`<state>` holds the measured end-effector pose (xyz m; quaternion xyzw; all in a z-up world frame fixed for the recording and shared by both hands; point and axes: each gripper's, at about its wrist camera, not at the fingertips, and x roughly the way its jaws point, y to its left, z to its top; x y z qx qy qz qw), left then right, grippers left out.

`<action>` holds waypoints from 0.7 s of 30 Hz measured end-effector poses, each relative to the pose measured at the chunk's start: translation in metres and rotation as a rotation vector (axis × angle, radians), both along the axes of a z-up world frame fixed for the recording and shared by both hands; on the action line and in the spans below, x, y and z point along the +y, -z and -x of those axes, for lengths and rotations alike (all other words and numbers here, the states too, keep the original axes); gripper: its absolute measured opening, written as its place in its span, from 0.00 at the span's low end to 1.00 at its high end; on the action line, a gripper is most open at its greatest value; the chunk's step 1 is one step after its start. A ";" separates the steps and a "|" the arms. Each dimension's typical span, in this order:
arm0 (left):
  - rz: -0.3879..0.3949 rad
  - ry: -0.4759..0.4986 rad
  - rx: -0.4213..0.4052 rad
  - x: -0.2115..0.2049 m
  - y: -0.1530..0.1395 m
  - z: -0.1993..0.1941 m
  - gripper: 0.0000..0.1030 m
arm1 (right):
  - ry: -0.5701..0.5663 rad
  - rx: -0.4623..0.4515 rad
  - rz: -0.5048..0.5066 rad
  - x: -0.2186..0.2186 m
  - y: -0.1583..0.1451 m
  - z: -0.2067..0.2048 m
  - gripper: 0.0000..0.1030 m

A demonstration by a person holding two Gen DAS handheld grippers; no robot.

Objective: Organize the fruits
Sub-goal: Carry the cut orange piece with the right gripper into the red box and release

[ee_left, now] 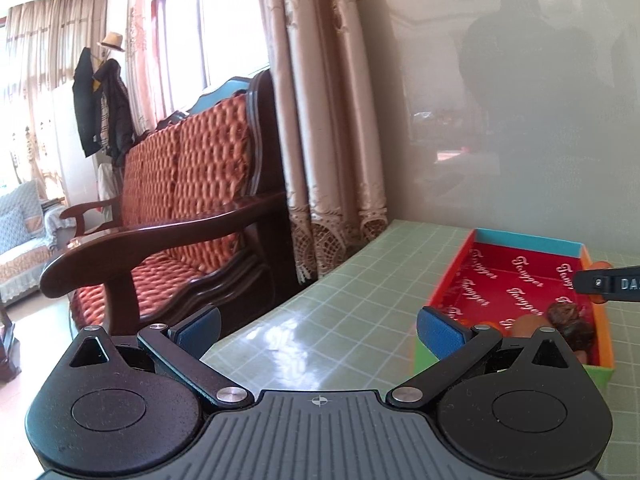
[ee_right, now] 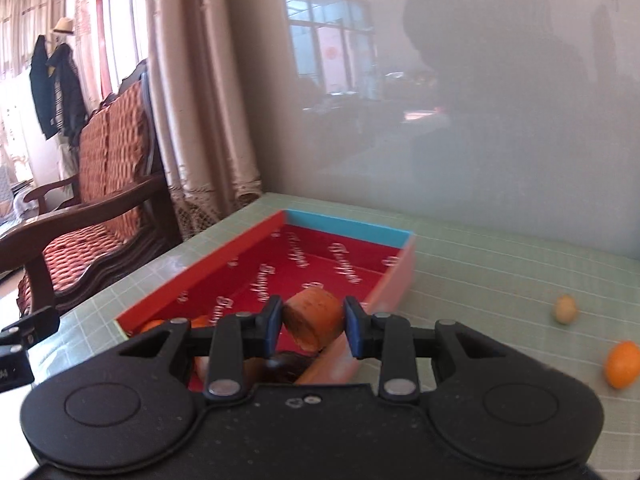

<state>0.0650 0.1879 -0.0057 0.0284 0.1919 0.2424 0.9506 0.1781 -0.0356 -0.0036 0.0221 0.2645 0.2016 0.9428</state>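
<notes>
Red tray (ee_right: 256, 264) with dark fruit (ee_left: 564, 314)

— Item: shallow box (ee_left: 528, 276), red lining. Marking?
— One white script word repeated across the floor of the box, seemingly "Tangger"; the script is blurred in the right wrist view.
— Item: black tool (ee_left: 608, 283) at the right edge of the left wrist view. Marking?
— White capitals "DA", cut off by the frame.
— Other entries?
— No other readable text.
</notes>
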 end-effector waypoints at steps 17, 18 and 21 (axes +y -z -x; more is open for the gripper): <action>0.033 0.017 -0.007 0.000 0.000 -0.003 1.00 | 0.046 -0.015 0.021 0.005 0.002 0.003 0.44; 0.034 0.029 -0.008 -0.006 -0.001 -0.005 1.00 | 0.060 -0.026 0.019 -0.002 -0.001 0.007 0.48; 0.036 0.082 -0.015 -0.028 -0.002 -0.010 1.00 | 0.113 -0.053 0.015 -0.028 -0.006 0.020 0.53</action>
